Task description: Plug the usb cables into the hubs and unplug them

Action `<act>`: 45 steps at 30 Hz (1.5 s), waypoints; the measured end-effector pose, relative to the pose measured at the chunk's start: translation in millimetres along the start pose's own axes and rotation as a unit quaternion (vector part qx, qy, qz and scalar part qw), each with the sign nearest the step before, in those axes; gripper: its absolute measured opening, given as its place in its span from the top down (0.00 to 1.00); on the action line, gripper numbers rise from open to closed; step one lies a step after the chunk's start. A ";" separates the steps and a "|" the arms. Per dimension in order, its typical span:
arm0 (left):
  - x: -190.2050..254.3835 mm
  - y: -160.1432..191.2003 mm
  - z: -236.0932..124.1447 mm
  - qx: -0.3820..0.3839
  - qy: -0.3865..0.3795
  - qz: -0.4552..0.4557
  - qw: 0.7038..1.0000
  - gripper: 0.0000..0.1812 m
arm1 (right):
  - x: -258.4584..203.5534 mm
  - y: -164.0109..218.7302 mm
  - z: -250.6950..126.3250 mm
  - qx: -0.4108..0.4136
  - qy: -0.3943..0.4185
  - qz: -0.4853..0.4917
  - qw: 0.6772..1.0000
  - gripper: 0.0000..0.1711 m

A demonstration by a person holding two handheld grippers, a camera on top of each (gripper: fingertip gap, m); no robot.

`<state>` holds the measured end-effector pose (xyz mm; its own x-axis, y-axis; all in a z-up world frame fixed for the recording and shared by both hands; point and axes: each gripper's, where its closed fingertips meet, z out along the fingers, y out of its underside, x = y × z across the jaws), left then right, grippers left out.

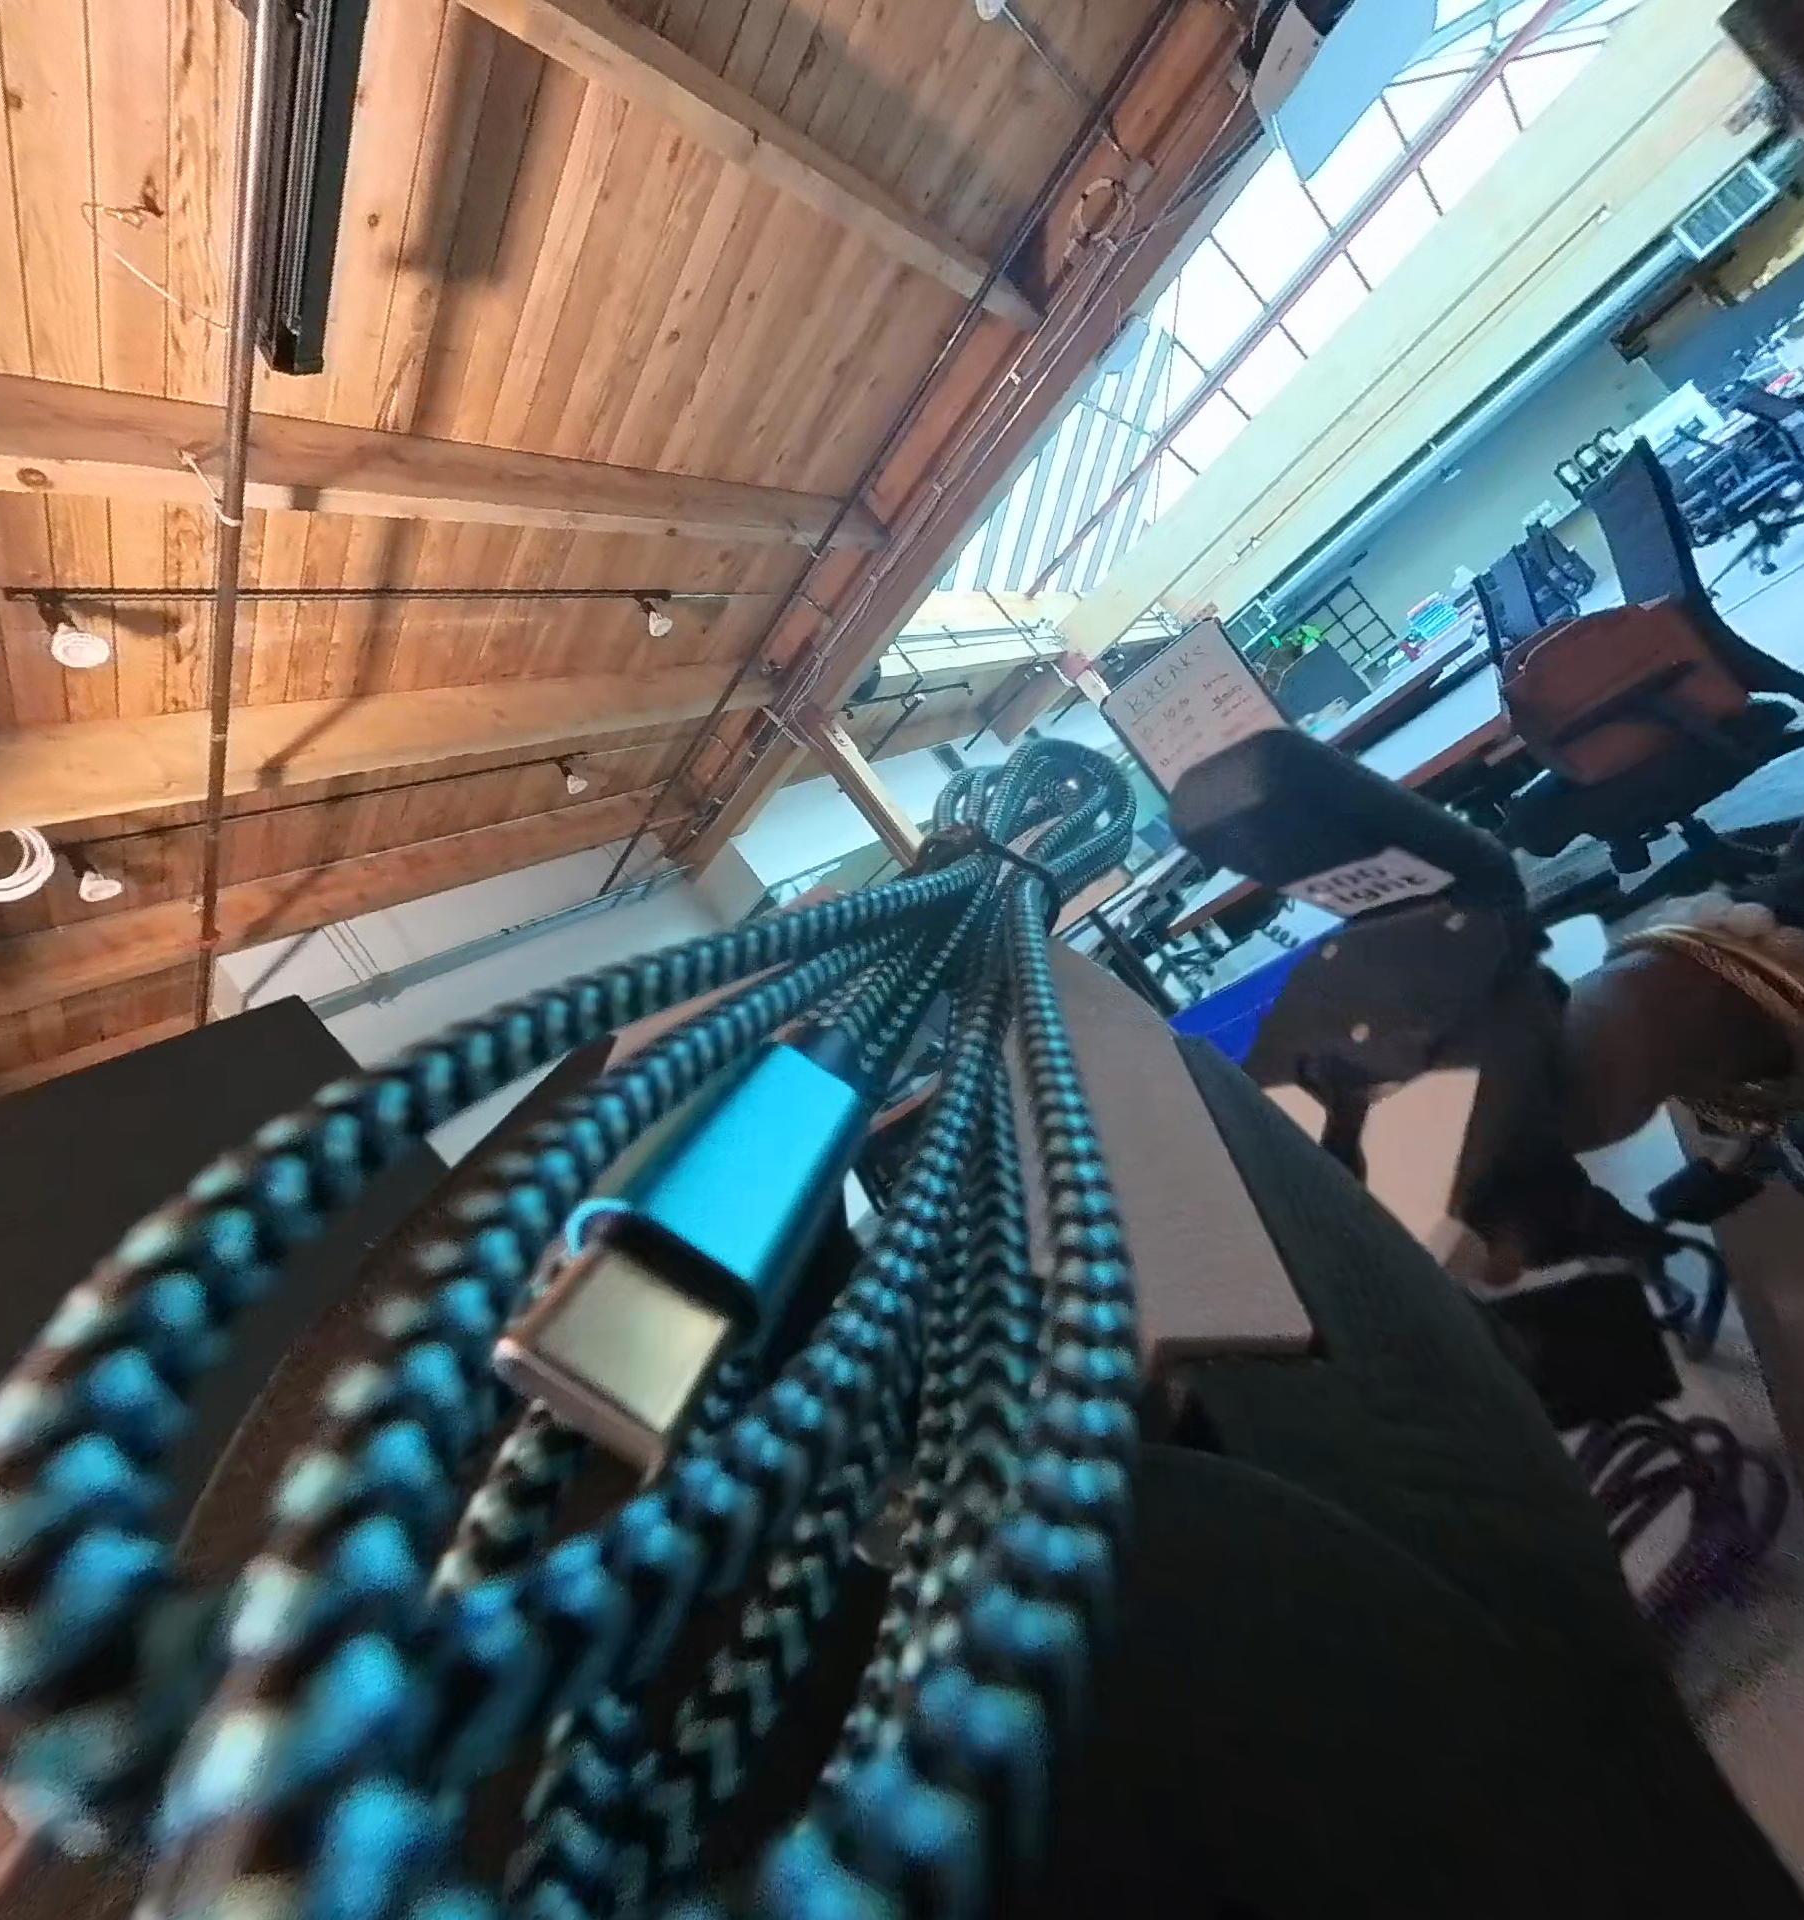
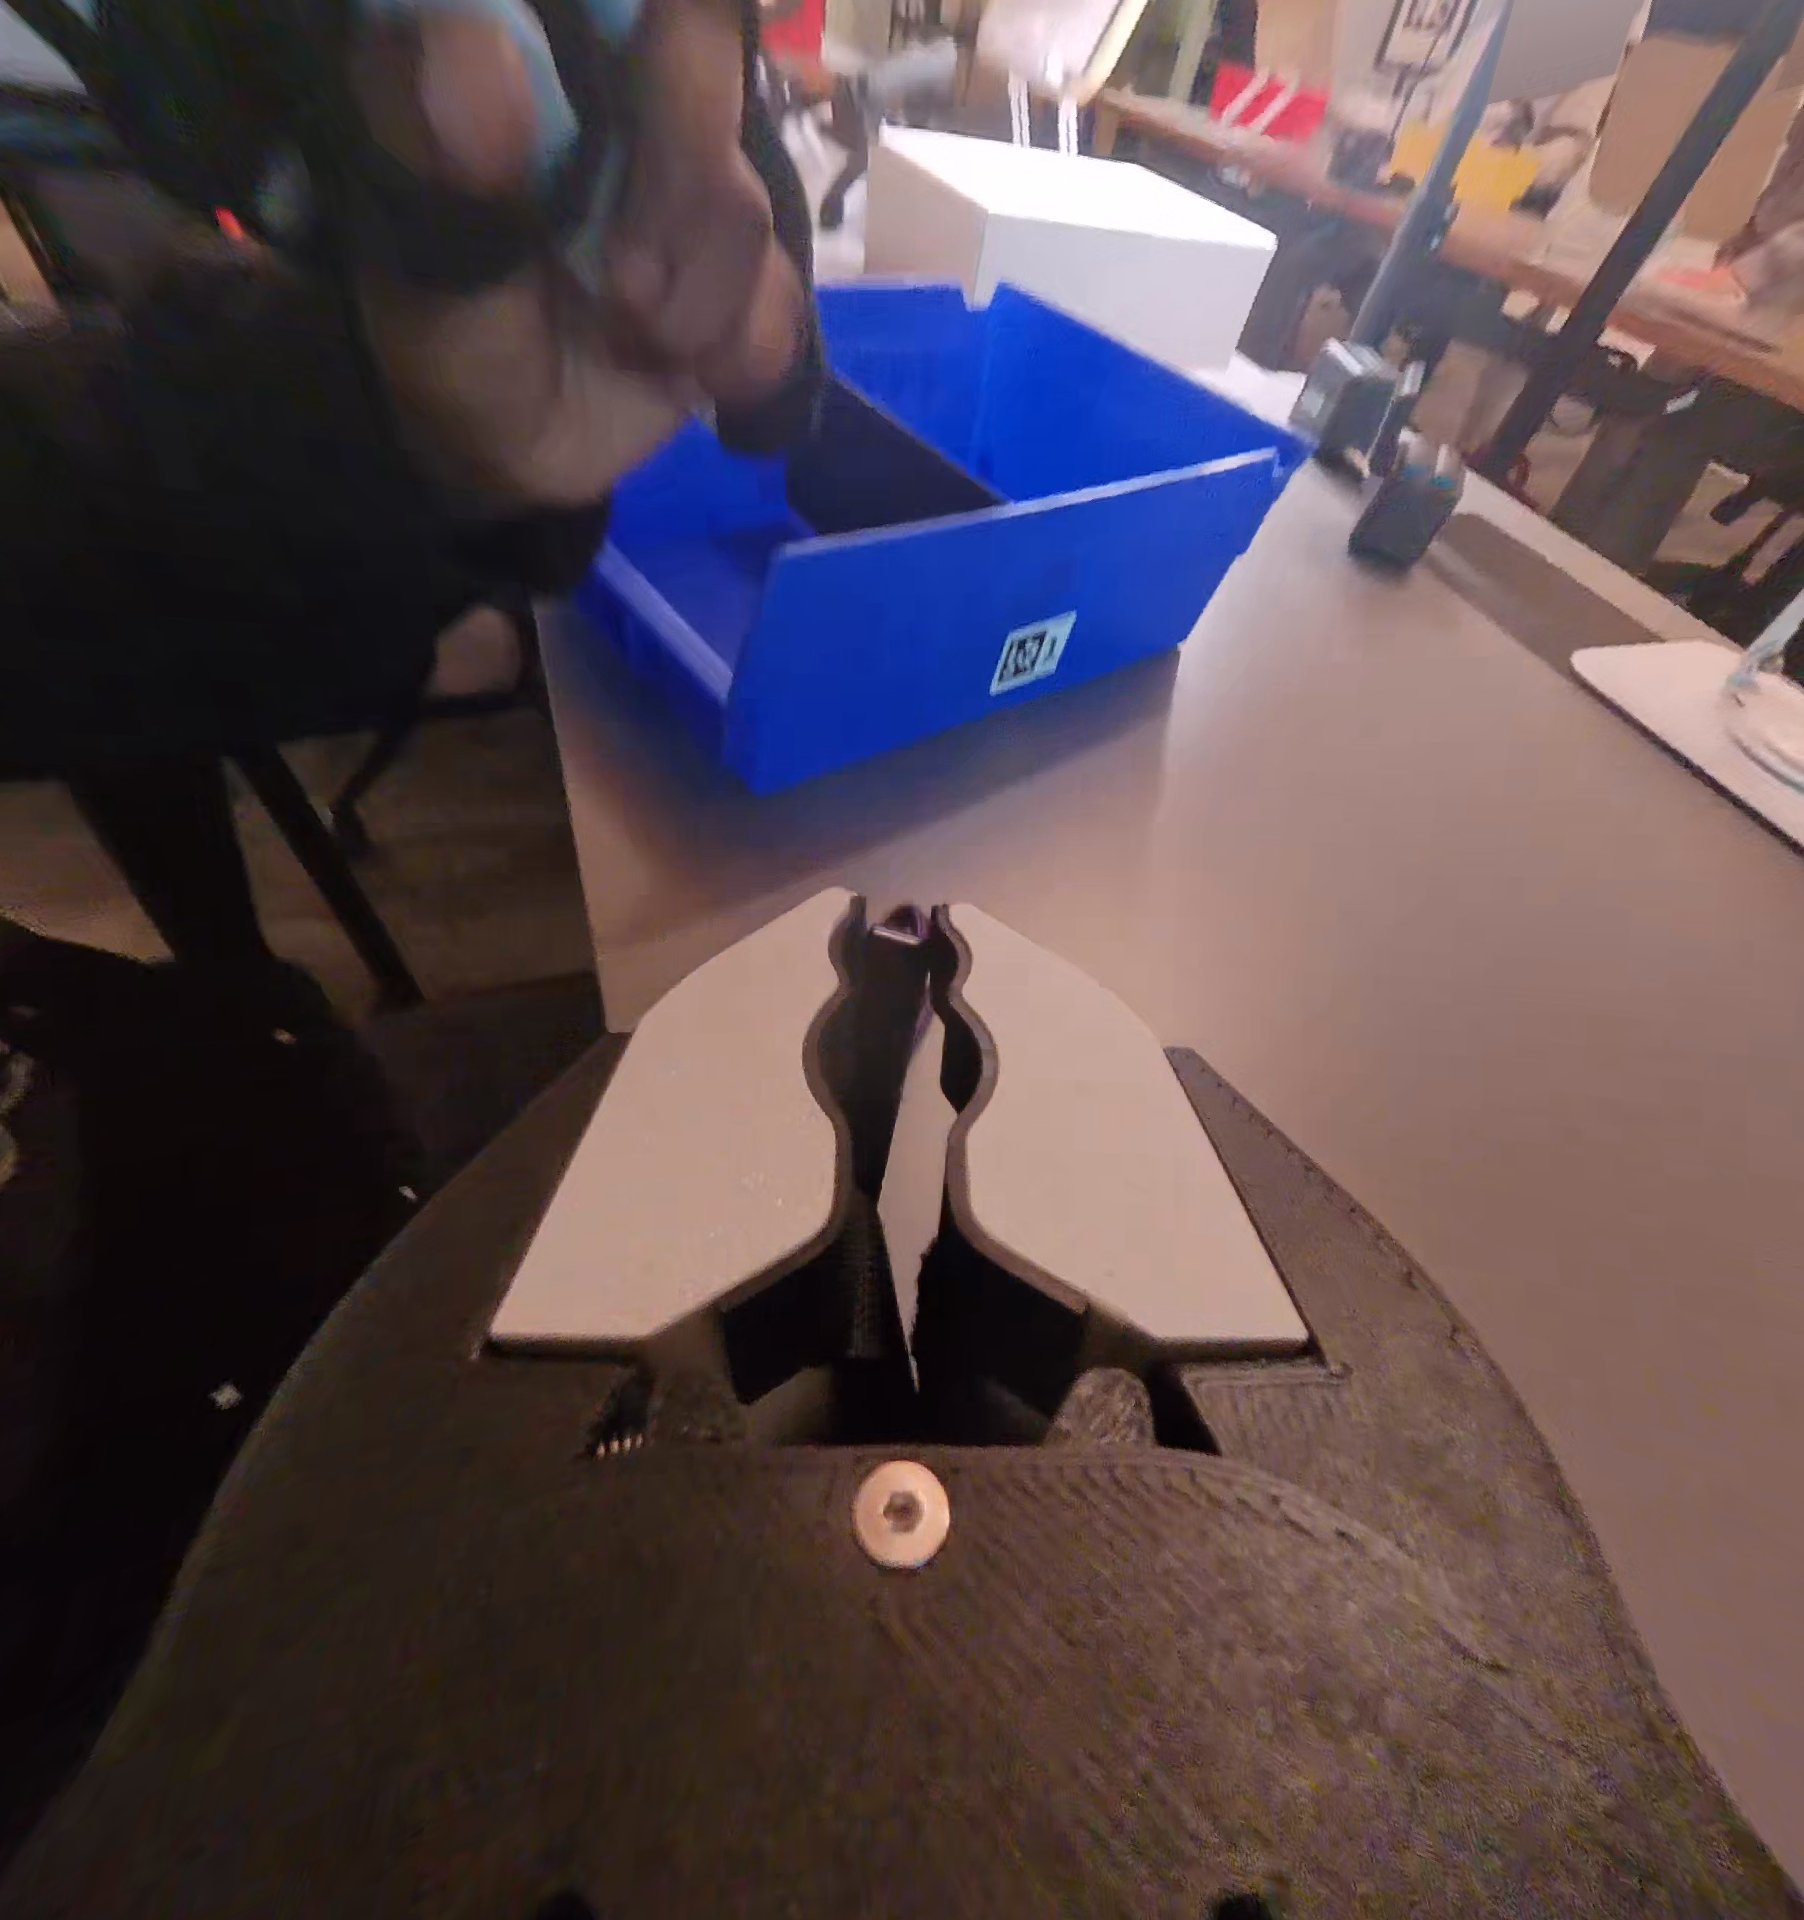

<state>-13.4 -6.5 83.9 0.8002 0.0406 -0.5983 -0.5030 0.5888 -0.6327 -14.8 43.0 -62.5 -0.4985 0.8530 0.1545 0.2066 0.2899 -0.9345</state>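
Gripping something small and dark at its very tips, the right gripper has its fingers nearly together over the table's near left corner; what it pinches looks like a plug or strap end, though I cannot tell which. In the left wrist view a bundle of braided blue cables, tied at the far end, lies across the left gripper and points at the ceiling, with a silver-tipped blue plug facing the camera; the cables hide the fingers (so I cannot tell whether they clamp the bundle or merely carry it). A blue bin sits at the table's left edge farther back, with a blurred hand above it. No hub is visible in either view. To do this step well, I judge the bundle should be lowered to the table first, one plug singled out and held close behind its metal shell, then lined up squarely before any push.
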 end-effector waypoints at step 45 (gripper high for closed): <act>17.2 -7.0 -0.4 0.071 0.040 -0.142 0.987 0.91 | -113.8 -68.1 -141.9 0.223 -0.581 0.095 0.777 0.94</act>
<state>3.7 -10.3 77.8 0.8705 -0.2029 -0.4484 -0.2075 0.6748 -0.7083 147.3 -12.2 29.0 -0.9716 -0.1815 -0.1520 0.1867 -0.1927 -0.9633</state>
